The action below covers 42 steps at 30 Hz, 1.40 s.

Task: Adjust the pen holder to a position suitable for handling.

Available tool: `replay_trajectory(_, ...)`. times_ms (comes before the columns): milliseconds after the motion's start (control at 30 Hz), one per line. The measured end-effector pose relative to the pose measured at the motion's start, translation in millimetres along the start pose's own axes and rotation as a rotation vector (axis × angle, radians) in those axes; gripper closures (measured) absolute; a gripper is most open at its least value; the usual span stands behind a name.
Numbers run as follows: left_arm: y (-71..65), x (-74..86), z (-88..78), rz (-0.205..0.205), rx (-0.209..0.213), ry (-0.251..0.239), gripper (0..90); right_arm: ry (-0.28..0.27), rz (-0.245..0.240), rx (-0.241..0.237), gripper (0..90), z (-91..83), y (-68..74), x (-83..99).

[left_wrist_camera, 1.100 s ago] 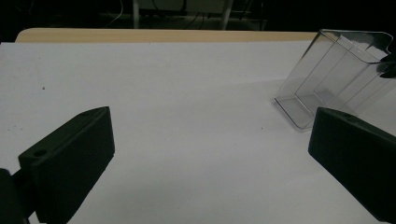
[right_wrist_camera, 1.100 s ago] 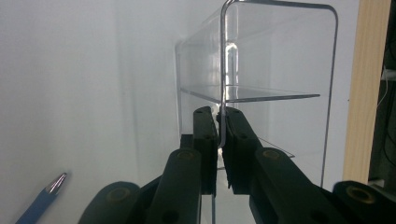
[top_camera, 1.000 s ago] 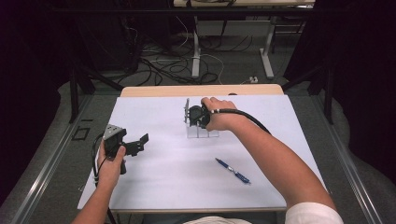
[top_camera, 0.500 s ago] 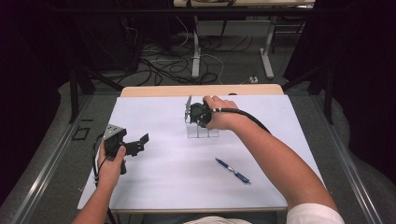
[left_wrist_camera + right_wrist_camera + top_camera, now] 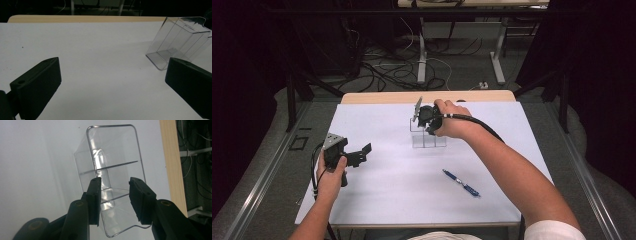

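The right gripper (image 5: 114,200) hovers over the clear divided organizer (image 5: 112,170), its jaws having just been opening, now part open with nothing clamped. The organizer stands below them, near the table's far wooden edge (image 5: 172,165). The left gripper (image 5: 354,156) rests wide open and empty over bare white tabletop (image 5: 397,190). A blue pen (image 5: 461,183) lies well apart.

In the high view, the right hand (image 5: 451,120) covers the clear organizer's (image 5: 428,138) top; contact there undeterminable.

In the left gripper view, the organizer's far end runs off frame.
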State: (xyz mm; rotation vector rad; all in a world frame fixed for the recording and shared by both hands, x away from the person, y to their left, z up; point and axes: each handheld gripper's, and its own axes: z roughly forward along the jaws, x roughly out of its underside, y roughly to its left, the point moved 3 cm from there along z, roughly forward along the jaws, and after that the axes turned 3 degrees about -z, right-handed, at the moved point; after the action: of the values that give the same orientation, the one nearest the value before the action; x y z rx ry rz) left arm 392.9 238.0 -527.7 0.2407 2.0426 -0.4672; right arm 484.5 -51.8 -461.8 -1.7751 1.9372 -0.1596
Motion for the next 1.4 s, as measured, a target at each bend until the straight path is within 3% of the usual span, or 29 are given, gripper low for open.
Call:
replay_trajectory(300,-1.0,0.1,0.9,-0.005,0.003,-0.004,0.4,-0.04,0.083,0.026,52.9,-11.9,-2.0,12.5)
replay_trajectory(500,-1.0,0.3,1.6,-0.002,0.0,-0.003,0.4,-0.098,0.095,0.069,47.6,-23.8,0.8,17.9)
replay_trajectory(600,-1.1,-0.1,1.5,0.003,0.001,-0.004,0.4,-0.157,0.158,0.085,46.2,-33.1,3.1,21.1)
replay_trajectory(667,-1.2,-0.1,1.5,0.004,0.001,-0.004,0.4,-0.164,0.172,0.09,45.6,-34.9,3.5,22.0)
replay_trajectory(800,-1.0,-0.2,1.6,0.004,0.0,-0.004,0.4,-0.207,0.253,0.103,41.7,-43.0,6.3,28.6)
replay_trajectory(900,-1.2,-0.3,1.5,0.005,0.001,-0.005,0.4,-0.198,0.31,0.083,39.0,-48.3,10.3,33.6)
replay_trajectory(1000,-1.2,-0.3,1.5,0.004,-0.001,-0.005,0.4,-0.191,0.328,0.075,36.9,-53.3,14.1,40.4)
replay_trajectory(1067,-1.8,-0.5,1.5,0.0,0.0,-0.007,0.4,-0.213,0.348,0.084,30.8,-56.9,17.2,46.0)
replay_trajectory(1233,-1.7,-0.3,1.6,0.008,0.0,0.002,0.5,-0.228,0.453,0.107,15.7,-67.7,27.6,60.7)
replay_trajectory(1400,-1.9,-0.5,1.4,0.011,-0.002,0.002,0.4,-0.311,0.597,0.137,12.7,-75.3,39.1,79.0)
